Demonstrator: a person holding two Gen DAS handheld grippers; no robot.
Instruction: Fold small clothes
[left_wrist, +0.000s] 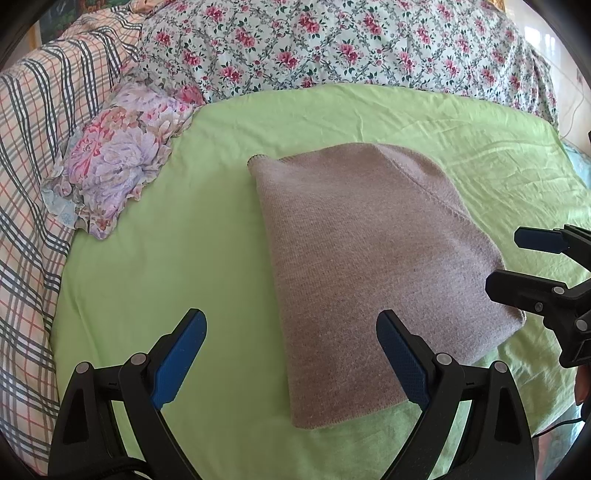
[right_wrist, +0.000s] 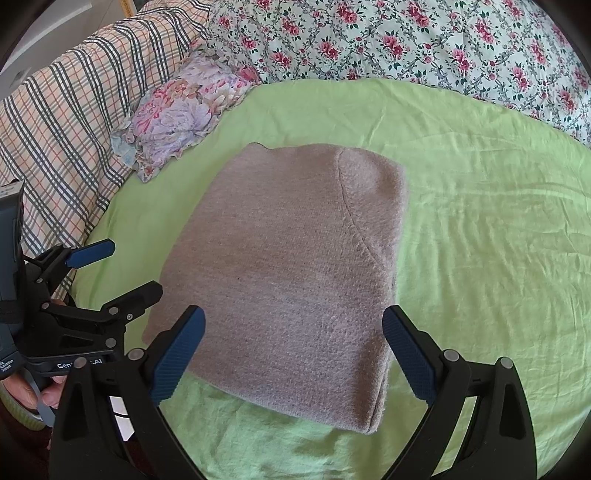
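Green sheet (left_wrist: 155, 236) (right_wrist: 480, 206) across the bed, wrinkled toward its right side. Floral quilt (left_wrist: 332, 40) (right_wrist: 424, 40) bunched along the far edge; plaid blanket (left_wrist: 33, 147) (right_wrist: 66, 122) heaped at far left. Mauve knit garment (left_wrist: 362, 266) (right_wrist: 288, 266) folded into a thick rectangle, flat on the sheet near the middle, a curved seam running across its far right part. Small flowered pillow (left_wrist: 114, 162) (right_wrist: 181, 110) at the sheet's far left corner, touching blanket and quilt, apart from the garment.

Left tool (left_wrist: 291, 354) (right_wrist: 123, 269) spread wide, blue pads empty, right finger over the garment's near edge, left finger over bare sheet; seen from the right wrist, just beside the garment's left side. Contact with the cloth unclear. Right tool (right_wrist: 293, 350) (left_wrist: 502, 258) likewise released, straddling the garment's near edge, nothing between the pads; from the left wrist, at the garment's right edge
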